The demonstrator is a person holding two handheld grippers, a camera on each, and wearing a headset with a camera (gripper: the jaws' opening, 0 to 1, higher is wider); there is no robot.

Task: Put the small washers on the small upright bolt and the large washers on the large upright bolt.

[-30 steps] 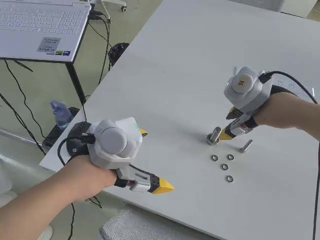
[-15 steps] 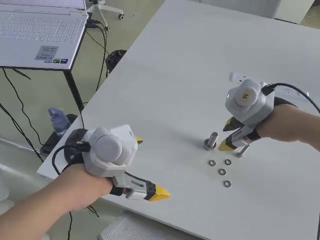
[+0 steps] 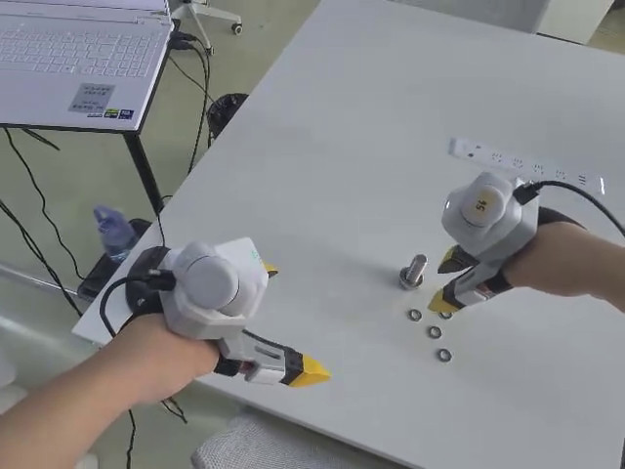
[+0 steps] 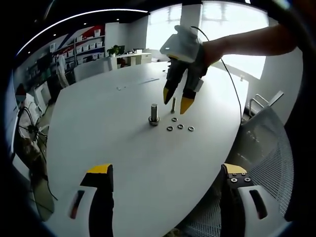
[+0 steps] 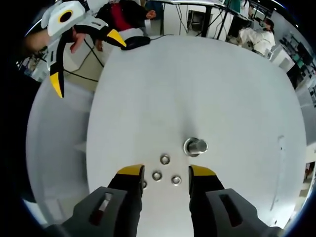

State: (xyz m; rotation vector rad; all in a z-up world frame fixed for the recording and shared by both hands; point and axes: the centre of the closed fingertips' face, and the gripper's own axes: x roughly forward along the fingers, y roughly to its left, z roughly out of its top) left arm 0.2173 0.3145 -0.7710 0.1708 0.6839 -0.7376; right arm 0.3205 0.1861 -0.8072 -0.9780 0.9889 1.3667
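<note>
Progress: nothing threaded yet, by my reading. Four washers (image 5: 165, 159) lie flat and loose on the bench (image 3: 342, 147), clustered at about 5 o'clock from the large bolt (image 3: 414, 272) in the head view. The large bolt is upright. I take the broad ring at its foot for its own head, not a washer. The small bolt (image 4: 173, 104) is upright, at 2 o'clock from the large bolt in the left gripper view, just beyond the washers. The washers are too small here to sort by size. All four placements are left to do, so the task is at its start.

Right claw (image 5: 166, 172): jaws moderately apart, empty, low over the washer cluster. Two washers show in the gap between the tips, and one sits at the inner edge of one jaw. Contact with any washer: cannot tell. Probably lining up a first pick.

Left claw (image 4: 167, 172): jaws wide apart, empty, touching nothing. It is near the bench edge, at 8 o'clock from the large bolt in the head view and well apart from the work.
</note>
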